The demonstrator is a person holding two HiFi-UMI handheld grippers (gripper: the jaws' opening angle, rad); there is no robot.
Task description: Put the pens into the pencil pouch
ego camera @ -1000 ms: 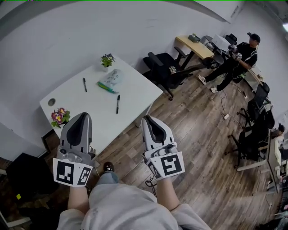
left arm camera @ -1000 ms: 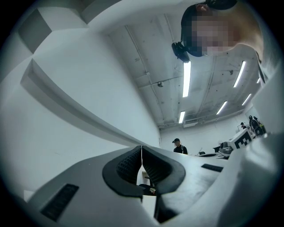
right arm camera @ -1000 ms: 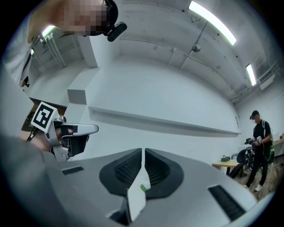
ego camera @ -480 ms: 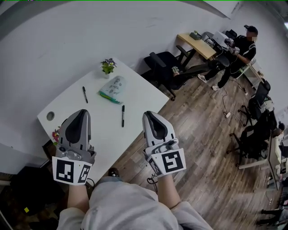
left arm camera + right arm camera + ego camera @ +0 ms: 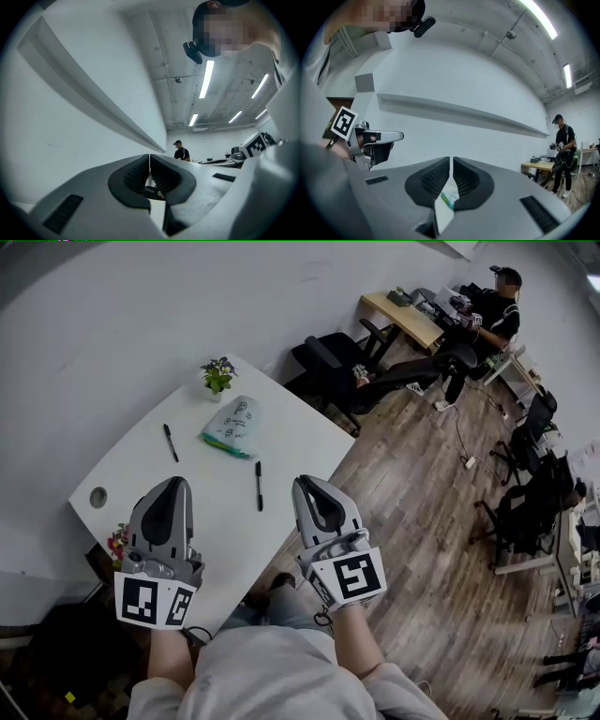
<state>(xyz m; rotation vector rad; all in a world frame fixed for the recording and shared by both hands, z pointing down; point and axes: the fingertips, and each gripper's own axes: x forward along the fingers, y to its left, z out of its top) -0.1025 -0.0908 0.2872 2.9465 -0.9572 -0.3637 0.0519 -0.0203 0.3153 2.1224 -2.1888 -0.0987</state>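
A white table [image 5: 281, 423] carries a clear pencil pouch [image 5: 232, 423] with a green pen [image 5: 221, 446] at its near edge. Two black pens lie loose, one to the left [image 5: 170, 442] and one nearer me [image 5: 259, 485]. My left gripper [image 5: 169, 484] and right gripper [image 5: 307, 482] hover over the table's near edge, short of the pens, both shut and empty. The left gripper view shows its jaws [image 5: 149, 157] meeting, and so does the right gripper view [image 5: 451, 161]. A sliver of the pouch [image 5: 451, 194] shows through the gap below them.
A small potted plant [image 5: 217, 374] stands at the table's far corner and a flower pot [image 5: 117, 542] at the near left corner. A round hole [image 5: 97, 497] sits near the left edge. Black office chairs [image 5: 328, 367] stand right of the table; a person [image 5: 492, 310] sits at a wooden desk [image 5: 408, 320].
I have stepped closer to the table: it has slid nearer in the head view, and both shut grippers now hang over its near edge. The pens and pouch lie as before.
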